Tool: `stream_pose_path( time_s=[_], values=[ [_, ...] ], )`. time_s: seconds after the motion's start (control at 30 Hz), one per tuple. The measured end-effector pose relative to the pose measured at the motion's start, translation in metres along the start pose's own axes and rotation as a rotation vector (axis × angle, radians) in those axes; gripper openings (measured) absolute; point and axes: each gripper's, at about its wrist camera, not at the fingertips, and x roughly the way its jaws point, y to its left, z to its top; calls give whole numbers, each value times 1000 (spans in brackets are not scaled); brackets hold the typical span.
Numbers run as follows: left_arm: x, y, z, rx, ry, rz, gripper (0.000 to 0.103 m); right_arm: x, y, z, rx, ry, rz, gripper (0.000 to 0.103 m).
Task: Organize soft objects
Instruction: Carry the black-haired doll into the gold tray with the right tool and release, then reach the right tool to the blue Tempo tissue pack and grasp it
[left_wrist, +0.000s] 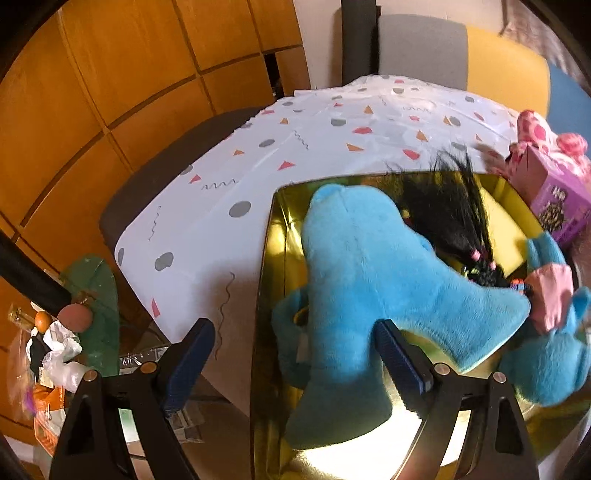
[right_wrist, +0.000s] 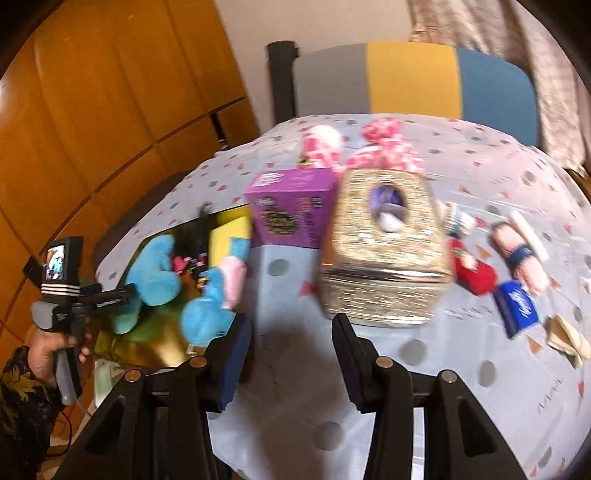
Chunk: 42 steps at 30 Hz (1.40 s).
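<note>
Toys by the surface's right edge, a red plush nearest, lie right of my right gripper, jaws apart and empty, while my left gripper hangs wide open.

purple box, print blurred, nothing legible
</note>
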Motion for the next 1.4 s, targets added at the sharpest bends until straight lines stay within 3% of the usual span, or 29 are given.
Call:
stream_pose_path(
  time_s=[0.1,0.47,1.03,1.23,1.3,1.4],
  values=[
    [-9,1,1,-21,-36,-6,89,-10,-21,-4,47,-14,-29,46],
    [-69,-19,-5,-51,-142,-155,92,-26,-74,-12,165,-48,-93,46],
    [-136,-105,-25,140,-223,-329,97,-58,-143,-27,271,-95,-212,46],
    [-145,-136,-34,214,-217,-374,98,-74,-189,-25,317,-117,-324,46],
    [-147,-145,-37,232,-213,-397,98,-80,-211,-26,353,-148,-414,46],
    [-151,-160,-42,258,-194,-454,98,-88,-251,-36,503,-183,-512,47]
  ],
)
